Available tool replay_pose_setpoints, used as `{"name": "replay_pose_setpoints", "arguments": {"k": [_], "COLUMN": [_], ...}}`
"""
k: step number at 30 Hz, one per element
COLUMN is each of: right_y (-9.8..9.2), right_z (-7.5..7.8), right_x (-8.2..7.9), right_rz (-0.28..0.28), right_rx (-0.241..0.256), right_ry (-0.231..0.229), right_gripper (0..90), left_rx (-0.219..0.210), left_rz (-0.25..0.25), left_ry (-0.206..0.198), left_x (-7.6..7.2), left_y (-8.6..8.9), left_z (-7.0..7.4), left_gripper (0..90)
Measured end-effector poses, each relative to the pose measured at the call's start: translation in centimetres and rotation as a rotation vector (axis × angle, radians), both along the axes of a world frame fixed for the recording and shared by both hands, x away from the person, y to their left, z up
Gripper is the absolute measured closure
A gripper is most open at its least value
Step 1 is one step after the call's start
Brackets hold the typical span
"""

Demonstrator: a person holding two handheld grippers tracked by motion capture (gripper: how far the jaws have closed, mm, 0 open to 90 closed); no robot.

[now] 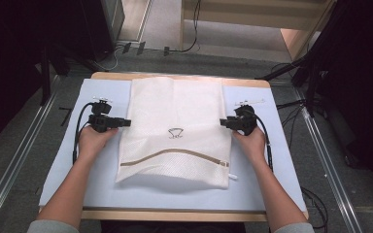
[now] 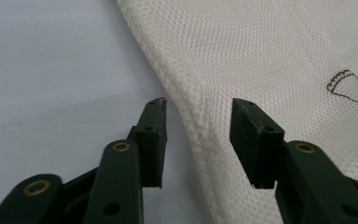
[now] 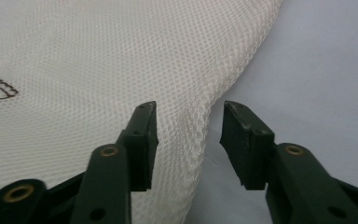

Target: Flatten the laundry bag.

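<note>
Mesh laundry bag lay flat mid-table on the pale blue mat. Left gripper and right gripper both gaped open, straddling opposite side edges. Could've easily pinched just one mesh layer, or slipped off uneven.

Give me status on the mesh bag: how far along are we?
Done: the white mesh bag lies flat on the blue mat, zipper apparently closed. In hand: the left tongs and right tongs are open, each straddling a side edge of the bag, one on the left edge, one on the right. Left: closing both on the edges, then whatever lift or fold follows; no grasp is made yet.
</note>
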State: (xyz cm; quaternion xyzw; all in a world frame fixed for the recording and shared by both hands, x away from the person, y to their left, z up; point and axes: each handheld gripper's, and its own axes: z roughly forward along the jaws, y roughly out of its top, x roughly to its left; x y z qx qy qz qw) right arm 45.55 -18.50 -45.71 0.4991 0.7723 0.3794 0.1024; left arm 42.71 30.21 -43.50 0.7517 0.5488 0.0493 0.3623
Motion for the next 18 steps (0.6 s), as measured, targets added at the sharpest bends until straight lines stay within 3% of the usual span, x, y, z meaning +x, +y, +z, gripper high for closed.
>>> {"name": "replay_pose_setpoints", "arguments": {"k": [4,7,14,18], "right_y": [-0.3,-0.6,-1.3,-1.4], "right_z": [0.9,1.4,1.8,1.7], "right_x": [-1.3,-2.7,-6.1,-7.9], "right_rz": [0.025,0.048,0.085,0.096], "right_rx": [-0.001,-0.023,0.001,0.015], "right_ry": [0.001,-0.029,-0.035,-0.029], "right_gripper": [52.9,53.2,55.0,56.4], "left_rx": [-0.027,0.003,0.041,0.038], "left_rz": [-0.032,-0.053,-0.084,-0.060], "left_ry": [-0.011,-0.015,-0.006,0.026], "left_x": [-1.6,-3.0,-6.0,-7.0], "left_y": [0.2,0.2,0.2,0.3], "left_z": [1.3,1.6,1.1,0.5], "left_gripper": [48.0,47.5,47.6,48.0]}}
